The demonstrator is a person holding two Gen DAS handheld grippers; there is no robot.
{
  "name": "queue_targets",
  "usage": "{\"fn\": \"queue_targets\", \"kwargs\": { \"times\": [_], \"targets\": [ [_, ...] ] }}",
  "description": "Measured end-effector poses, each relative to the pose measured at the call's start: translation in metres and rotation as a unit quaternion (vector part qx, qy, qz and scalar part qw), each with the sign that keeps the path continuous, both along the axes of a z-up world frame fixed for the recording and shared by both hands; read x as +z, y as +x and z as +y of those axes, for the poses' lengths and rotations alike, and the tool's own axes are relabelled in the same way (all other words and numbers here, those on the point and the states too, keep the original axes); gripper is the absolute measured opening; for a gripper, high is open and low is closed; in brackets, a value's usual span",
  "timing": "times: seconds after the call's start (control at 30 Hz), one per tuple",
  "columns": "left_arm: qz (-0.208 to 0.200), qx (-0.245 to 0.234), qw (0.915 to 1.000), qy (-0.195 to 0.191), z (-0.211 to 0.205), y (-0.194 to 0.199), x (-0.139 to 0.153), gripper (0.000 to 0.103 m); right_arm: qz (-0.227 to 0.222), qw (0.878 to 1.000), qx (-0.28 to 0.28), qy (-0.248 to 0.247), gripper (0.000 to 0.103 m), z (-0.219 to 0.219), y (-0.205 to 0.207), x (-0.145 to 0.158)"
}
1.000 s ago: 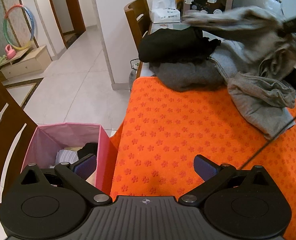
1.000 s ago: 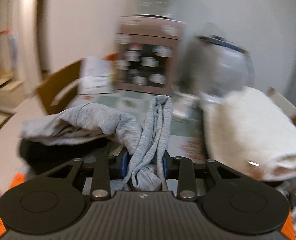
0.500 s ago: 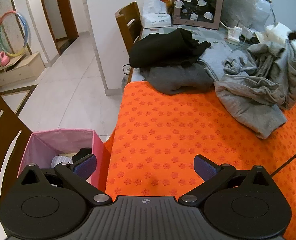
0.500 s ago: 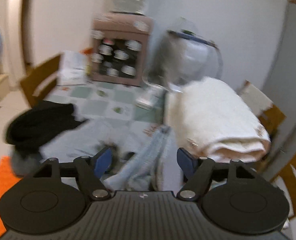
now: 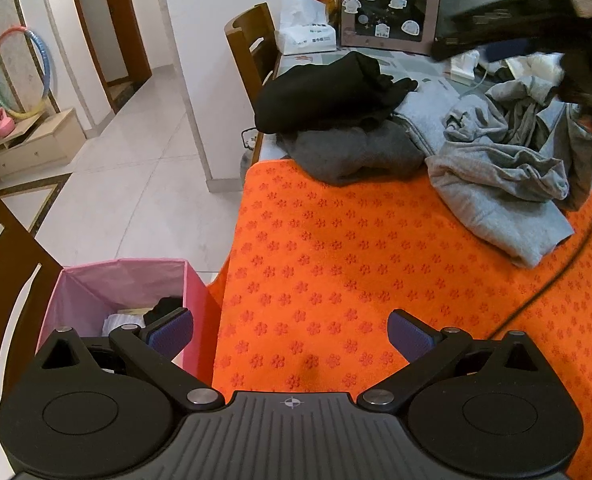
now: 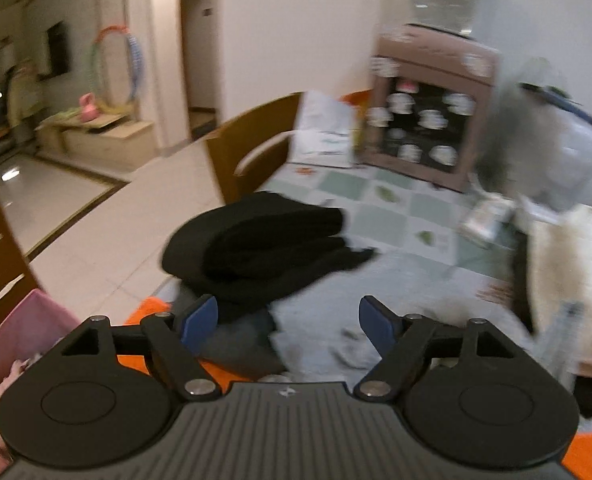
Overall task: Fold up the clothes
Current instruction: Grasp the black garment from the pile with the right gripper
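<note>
A crumpled light grey garment (image 5: 504, 168) lies at the far right of the orange flower-print mat (image 5: 356, 272). Behind it a black garment (image 5: 328, 92) rests on a dark grey one (image 5: 356, 152). My left gripper (image 5: 290, 330) hovers open over the mat's near left edge, nothing between its fingers. My right gripper (image 6: 288, 322) hangs above the clothes pile, its jaws opening wide with nothing between them; the black garment (image 6: 264, 244) lies just beyond. In the left wrist view the right gripper (image 5: 516, 16) shows as a dark blur at the top right.
A pink fabric bin (image 5: 124, 292) holding clothes stands on the floor left of the table. Wooden chairs (image 5: 252, 44) stand at the table's left side. A brown box (image 5: 392, 4), a tissue pack (image 5: 304, 32) and a white fluffy towel (image 6: 572, 276) sit at the back.
The right gripper let go of the light grey garment, which dropped onto the pile, and swung left with its jaws spread. The left gripper stayed where it was.
</note>
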State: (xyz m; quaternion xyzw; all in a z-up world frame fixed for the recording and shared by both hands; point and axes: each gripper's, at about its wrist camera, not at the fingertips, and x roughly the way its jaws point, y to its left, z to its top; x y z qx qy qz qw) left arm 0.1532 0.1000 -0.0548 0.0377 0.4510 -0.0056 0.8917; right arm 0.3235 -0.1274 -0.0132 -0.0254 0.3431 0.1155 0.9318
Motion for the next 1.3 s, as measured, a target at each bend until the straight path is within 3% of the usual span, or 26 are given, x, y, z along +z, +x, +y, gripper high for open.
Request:
{"fn": "queue_targets", "kwargs": {
  "times": [0.43,0.53,0.67,0.73,1.0,1.13,1.3],
  "targets": [
    [0.015,0.001,0.9999,0.001,0.005,0.010,-0.014,0.103,0.022,0.997,0.078,-0.020,0.090,0.062,0.085,-0.053],
    [0.017,0.007,0.9998,0.003,0.007,0.012,-0.017,0.103,0.019,0.994,0.097,-0.051,0.076,0.071,0.097,-0.065],
    [0.017,0.015,0.9997,0.005,0.011,0.012,-0.018,0.103,0.007,0.990,0.116,-0.084,0.025,0.077,0.103,-0.070],
    [0.014,0.017,0.9997,0.008,0.013,0.011,-0.018,0.103,0.002,0.991,0.111,-0.068,0.018,0.071,0.099,-0.061],
    [0.000,0.012,0.9999,0.005,0.017,0.003,-0.010,0.103,-0.037,0.996,0.081,-0.020,0.016,0.026,0.035,0.014],
    [-0.011,-0.002,0.9999,-0.008,0.013,-0.005,-0.002,0.103,-0.036,0.997,0.066,0.012,0.016,-0.008,-0.022,0.055],
    [-0.026,-0.030,0.9991,-0.015,0.001,-0.023,0.009,0.103,-0.004,0.999,0.044,0.024,0.015,-0.044,-0.110,0.080]
  ]
}}
